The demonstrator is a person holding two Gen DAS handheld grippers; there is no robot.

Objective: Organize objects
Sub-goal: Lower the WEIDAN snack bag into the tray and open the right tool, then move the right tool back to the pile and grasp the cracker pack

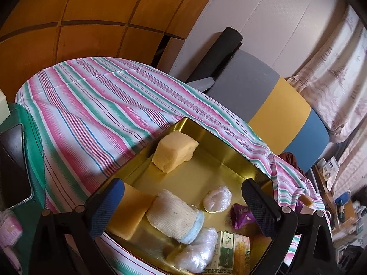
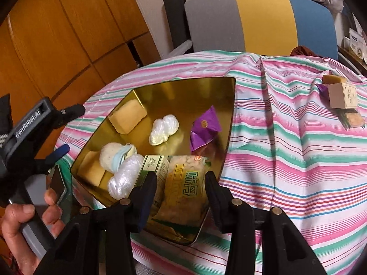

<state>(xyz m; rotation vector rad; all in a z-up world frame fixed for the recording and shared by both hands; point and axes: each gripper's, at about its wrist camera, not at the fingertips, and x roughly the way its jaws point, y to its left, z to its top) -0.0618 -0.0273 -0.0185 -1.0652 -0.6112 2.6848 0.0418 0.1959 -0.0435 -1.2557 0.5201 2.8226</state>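
A gold tray point(image 1: 231, 155) point(image 2: 183, 91) sits on the striped tablecloth. It holds yellow sponges point(image 1: 174, 151) point(image 2: 127, 115), a rolled white sock point(image 1: 176, 215) point(image 2: 115, 157), clear plastic bundles point(image 1: 216, 198) point(image 2: 164, 126), a purple packet point(image 1: 242, 214) point(image 2: 204, 130), a green box point(image 1: 226, 252) point(image 2: 152, 165) and a yellow snack packet point(image 2: 183, 188). My left gripper point(image 1: 183, 208) is open above the tray's near part. My right gripper point(image 2: 181, 197) is open, its fingers on either side of the snack packet, which lies in the tray.
A small beige box point(image 2: 343, 96), a sponge piece point(image 2: 332, 79) and another packet point(image 2: 353, 119) lie on the cloth at the far right. A grey, yellow and blue chair point(image 1: 270, 100) point(image 2: 259, 20) stands behind the table. A phone point(image 1: 13, 167) lies on a green surface at the left.
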